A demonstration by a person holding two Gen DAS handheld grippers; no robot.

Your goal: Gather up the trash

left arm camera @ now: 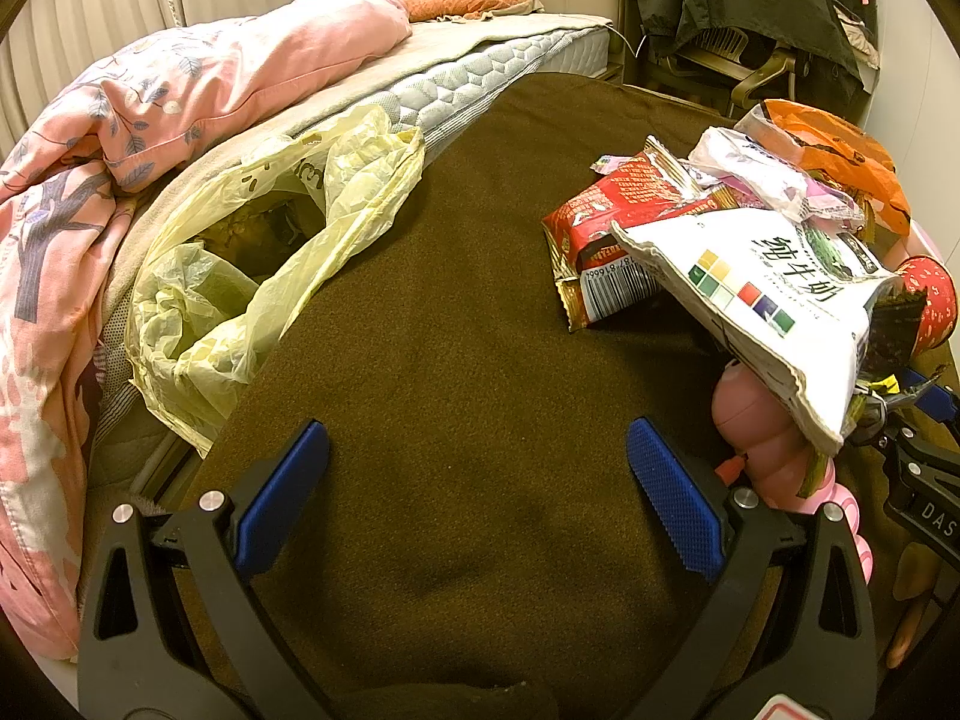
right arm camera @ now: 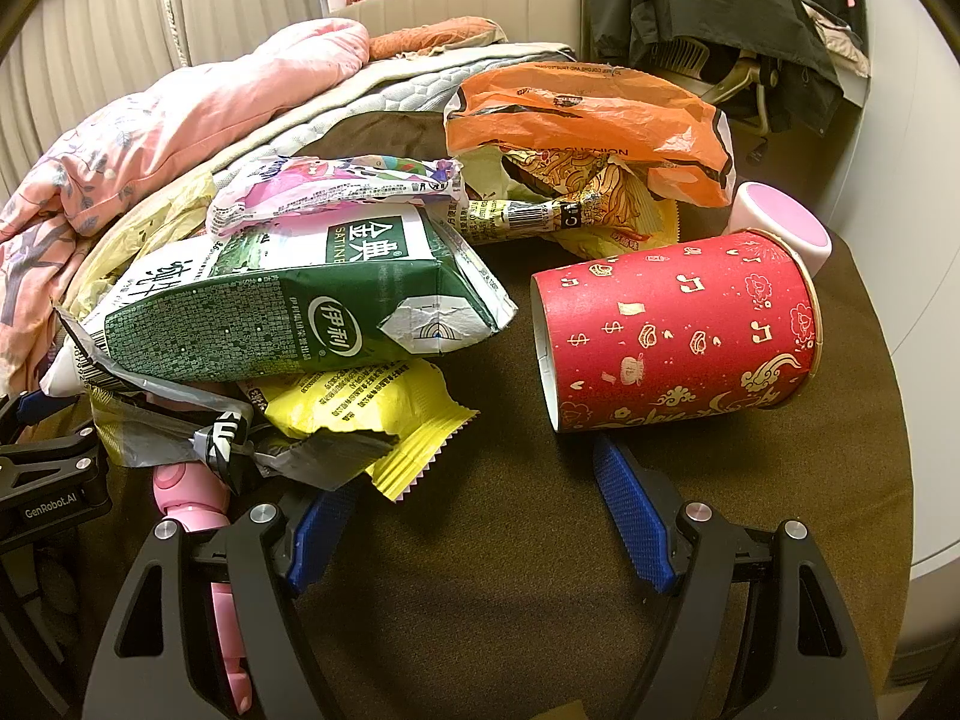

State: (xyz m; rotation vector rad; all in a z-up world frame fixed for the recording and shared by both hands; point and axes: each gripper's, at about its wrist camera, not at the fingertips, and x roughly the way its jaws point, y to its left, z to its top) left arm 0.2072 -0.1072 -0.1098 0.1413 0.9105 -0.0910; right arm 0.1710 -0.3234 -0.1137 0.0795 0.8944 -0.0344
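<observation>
A pale yellow plastic bag (left arm camera: 252, 264) lies open at the left edge of the brown table (left arm camera: 468, 324), against the mattress. My left gripper (left arm camera: 477, 480) is open over bare cloth, holding nothing. To its right lies a trash pile: a crushed milk carton (left arm camera: 774, 294), a red wrapper (left arm camera: 606, 222) and an orange bag (left arm camera: 840, 150). In the right wrist view my right gripper (right arm camera: 474, 498) is open just short of a red paper cup (right arm camera: 678, 336) lying on its side. The milk carton (right arm camera: 288, 306), a yellow wrapper (right arm camera: 372, 414) and the orange bag (right arm camera: 588, 120) lie to the left and behind.
A bed with a pink floral quilt (left arm camera: 120, 138) borders the table on the left. A pink toy (left arm camera: 762, 444) lies under the carton. A pink-topped white cylinder (right arm camera: 780, 222) stands behind the cup. A chair draped in dark clothes (left arm camera: 750, 6) is at the back right.
</observation>
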